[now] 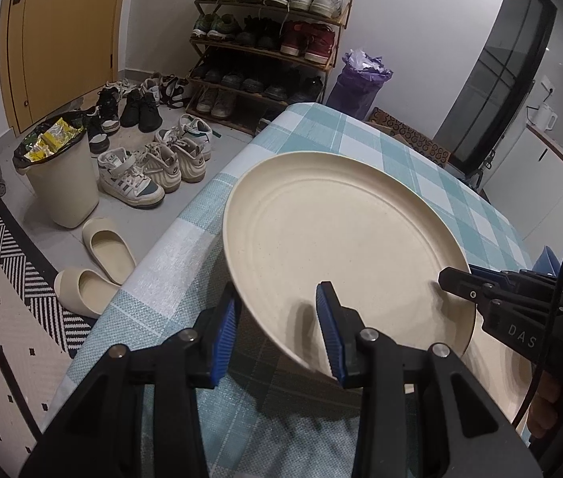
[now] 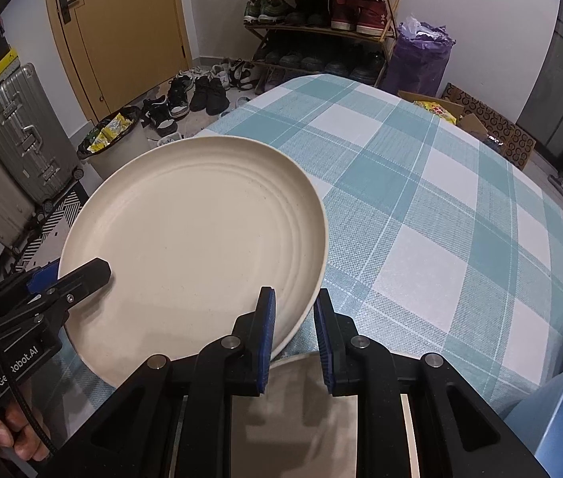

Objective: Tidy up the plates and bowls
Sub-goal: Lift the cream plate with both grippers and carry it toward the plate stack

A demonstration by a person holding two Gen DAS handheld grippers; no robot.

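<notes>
Scene: a cream plate (image 1: 341, 247) is held tilted above a counter (image 2: 440, 207) draped in a teal-and-white checked cloth
Left tool: the left tool (image 1: 277, 334) straddles the plate's near rim, one blue pad under the edge and one over it; the jaws stand partly apart, and whether the pads press the rim cannot be told
Right tool: the right tool (image 2: 293, 334) has its jaws drawn nearly together on the opposite rim, clamping the plate
Plate position: lifted clear of the cloth at the counter's near corner, its far edge higher than its near one
Below: a second cream plate (image 2: 301, 410) lies flat under the right tool
Background: a shoe rack (image 1: 265, 40), a waste bin (image 1: 62, 175) and a wooden door (image 2: 122, 28) line the room behind
</notes>
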